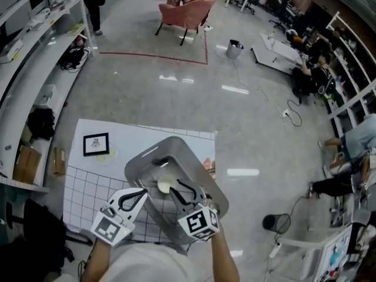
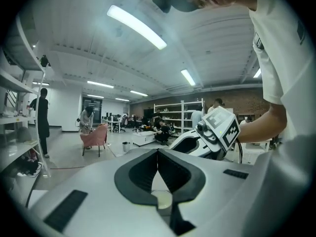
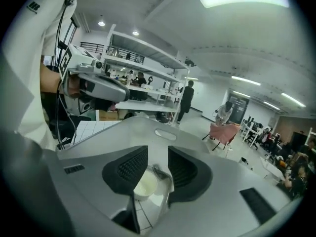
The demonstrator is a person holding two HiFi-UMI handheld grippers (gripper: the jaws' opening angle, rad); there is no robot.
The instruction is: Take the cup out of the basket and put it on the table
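A grey plastic basket (image 1: 176, 143) stands on the white gridded table mat (image 1: 82, 187). A small cream cup (image 1: 164, 186) sits inside on the basket's floor. My right gripper (image 1: 178, 188) reaches down into the basket just right of the cup. In the right gripper view the cup (image 3: 144, 184) lies low between its parted jaws, and the pads do not press on it, so my right gripper (image 3: 158, 154) is open. My left gripper (image 1: 143, 193) is at the basket's near left rim. Its tips meet, so my left gripper (image 2: 158, 153) is shut; whether it pinches the rim is unclear. The cup (image 2: 162, 199) shows below the jaws.
A framed marker card (image 1: 96, 144) lies on the mat's far left. Shelving (image 1: 23, 57) runs along the left. On the floor beyond are a pink armchair (image 1: 185, 12) and a black bin (image 1: 276, 222). People sit at desks (image 1: 311, 69) on the right.
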